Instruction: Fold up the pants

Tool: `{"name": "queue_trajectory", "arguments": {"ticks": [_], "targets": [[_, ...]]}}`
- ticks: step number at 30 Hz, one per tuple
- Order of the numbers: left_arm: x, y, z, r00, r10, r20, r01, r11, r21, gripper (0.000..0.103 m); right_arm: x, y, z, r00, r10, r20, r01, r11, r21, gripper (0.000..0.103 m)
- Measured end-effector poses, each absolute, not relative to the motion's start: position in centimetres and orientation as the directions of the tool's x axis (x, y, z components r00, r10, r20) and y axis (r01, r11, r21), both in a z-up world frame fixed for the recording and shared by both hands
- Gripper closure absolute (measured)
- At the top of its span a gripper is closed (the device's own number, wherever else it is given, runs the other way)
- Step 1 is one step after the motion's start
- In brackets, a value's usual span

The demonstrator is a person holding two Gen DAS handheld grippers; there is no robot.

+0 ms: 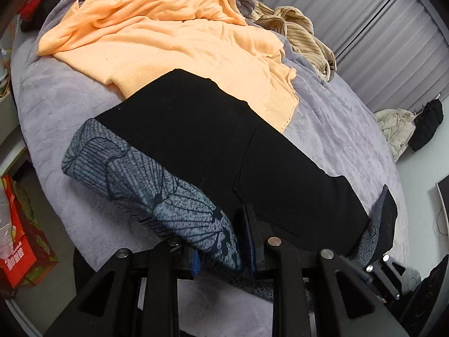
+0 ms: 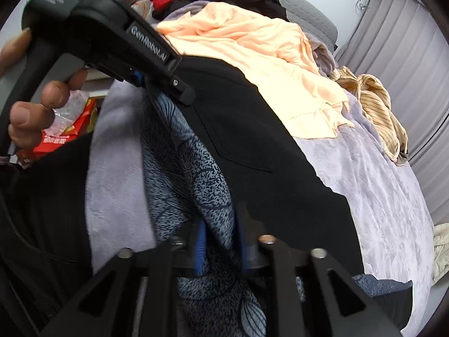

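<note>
The black pants (image 1: 196, 140) with a grey-blue leaf-patterned lining (image 1: 146, 179) lie across the lilac bed cover, a back pocket facing up. My left gripper (image 1: 223, 250) is shut on the patterned edge of the pants near the front of the bed. My right gripper (image 2: 220, 250) is shut on the same patterned fabric (image 2: 193, 179) of the pants (image 2: 252, 129). The left gripper (image 2: 157, 78) also shows in the right wrist view, held by a hand at upper left, clamped on the pants' edge.
An orange garment (image 1: 168, 33) lies crumpled behind the pants. A striped beige garment (image 1: 303, 33) lies at the far right of the bed (image 1: 336, 129). A red box (image 1: 22, 233) stands on the floor at left. Grey curtains (image 1: 378, 28) hang behind.
</note>
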State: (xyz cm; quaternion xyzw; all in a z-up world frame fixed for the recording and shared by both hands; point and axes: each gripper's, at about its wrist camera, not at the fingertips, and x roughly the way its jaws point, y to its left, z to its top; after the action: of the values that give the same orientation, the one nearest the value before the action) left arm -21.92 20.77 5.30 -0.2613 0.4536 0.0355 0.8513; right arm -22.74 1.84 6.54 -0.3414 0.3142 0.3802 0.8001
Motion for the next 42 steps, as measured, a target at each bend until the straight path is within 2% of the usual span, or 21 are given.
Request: {"name": "queue_trajectory", "arguments": {"ticks": [2, 4, 9, 11, 14, 15, 16, 17, 19, 23, 26, 28, 30, 32, 35, 37, 40, 42], "targets": [[-22.9, 20.9, 6.0, 0.569, -0.164, -0.806, -0.299, 0.871, -0.389, 0.078, -23.9, 1.4, 7.6, 0.555, 0.412, -0.723, -0.807, 0.478, -0.347, 0.025], [-24.2, 21.0, 6.9, 0.574, -0.134, -0.808, -0.294, 0.887, -0.357, 0.078, -24.3, 0.6, 8.4, 0.567, 0.426, -0.705, -0.802, 0.483, -0.353, 0.025], [-26.0, 20.8, 9.3, 0.596, -0.057, -0.801, -0.281, 0.92, -0.274, 0.078, -23.2, -1.5, 11.7, 0.532, 0.538, -0.654, -0.786, 0.602, -0.143, 0.023], [-25.6, 20.7, 10.2, 0.618, -0.059, -0.784, -0.274, 0.919, -0.285, 0.078, -21.3, -1.5, 11.6, 0.56, 0.502, -0.659, -0.734, 0.67, -0.113, 0.022], [-23.9, 19.9, 10.8, 0.63, -0.07, -0.774, -0.259, 0.92, -0.294, 0.076, -18.7, -0.3, 9.4, 0.562, 0.404, -0.721, -0.666, 0.738, -0.105, 0.023], [-23.1, 19.3, 10.7, 0.62, -0.065, -0.782, -0.252, 0.927, -0.276, 0.067, -18.2, -0.1, 8.0, 0.531, 0.366, -0.765, -0.652, 0.752, -0.093, 0.023], [-22.2, 18.6, 10.3, 0.602, -0.044, -0.798, -0.244, 0.941, -0.236, 0.031, -18.1, -0.2, 7.0, 0.507, 0.342, -0.791, -0.643, 0.761, -0.083, 0.023], [-21.7, 17.9, 9.9, 0.596, -0.013, -0.803, -0.248, 0.948, -0.199, 0.002, -18.3, -0.7, 6.0, 0.486, 0.324, -0.812, -0.635, 0.769, -0.074, 0.023], [-21.6, 16.5, 9.0, 0.619, 0.064, -0.783, -0.265, 0.955, -0.131, 0.0, -19.5, -2.6, 5.0, 0.477, 0.326, -0.816, -0.616, 0.787, -0.045, 0.023], [-20.8, 14.3, 7.5, 0.576, 0.039, -0.817, -0.195, 0.977, -0.091, 0.0, -21.3, -6.7, 6.4, 0.482, 0.334, -0.81, -0.563, 0.826, 0.006, 0.022], [-20.3, 12.4, 9.0, 0.643, 0.026, -0.766, -0.157, 0.983, -0.099, 0.0, -20.3, -10.4, 9.0, 0.559, 0.308, -0.77, -0.455, 0.89, 0.025, 0.022], [-19.2, 10.8, 10.0, 0.68, 0.008, -0.733, -0.124, 0.987, -0.104, 0.0, -18.3, -13.7, 10.6, 0.648, 0.217, -0.73, -0.287, 0.957, 0.03, 0.014], [-17.5, 9.3, 9.8, 0.668, -0.03, -0.743, -0.077, 0.991, -0.108, 0.0, -15.5, -16.5, 11.2, 0.683, 0.032, -0.73, -0.062, 0.998, -0.015, 0.01], [-15.3, 7.8, 8.3, 0.605, -0.001, -0.796, -0.061, 0.997, -0.047, 0.0, -12.8, -18.2, 10.7, 0.627, -0.068, -0.776, 0.075, 0.997, -0.027, 0.01], [-13.1, 6.6, 5.5, 0.522, 0.043, -0.852, -0.068, 0.998, 0.009, 0.0, -9.1, -20.2, 8.5, 0.519, -0.021, -0.855, 0.164, 0.984, 0.075, 0.01], [-12.6, 6.3, 4.0, 0.497, 0.069, -0.865, -0.082, 0.996, 0.032, 0.0, -7.4, -20.6, 6.9, 0.472, -0.031, -0.881, 0.226, 0.97, 0.087, 0.01], [-12.9, 5.5, 2.9, 0.514, 0.117, -0.85, -0.07, 0.993, 0.094, 0.0, -4.9, -20.7, 4.6, 0.396, -0.074, -0.915, 0.277, 0.96, 0.043, 0.01], [-13.2, 5.2, 2.6, 0.531, 0.126, -0.838, -0.061, 0.992, 0.111, 0.0, -3.5, -20.2, 3.2, 0.316, -0.178, -0.932, 0.265, 0.96, -0.094, 0.009]]}}
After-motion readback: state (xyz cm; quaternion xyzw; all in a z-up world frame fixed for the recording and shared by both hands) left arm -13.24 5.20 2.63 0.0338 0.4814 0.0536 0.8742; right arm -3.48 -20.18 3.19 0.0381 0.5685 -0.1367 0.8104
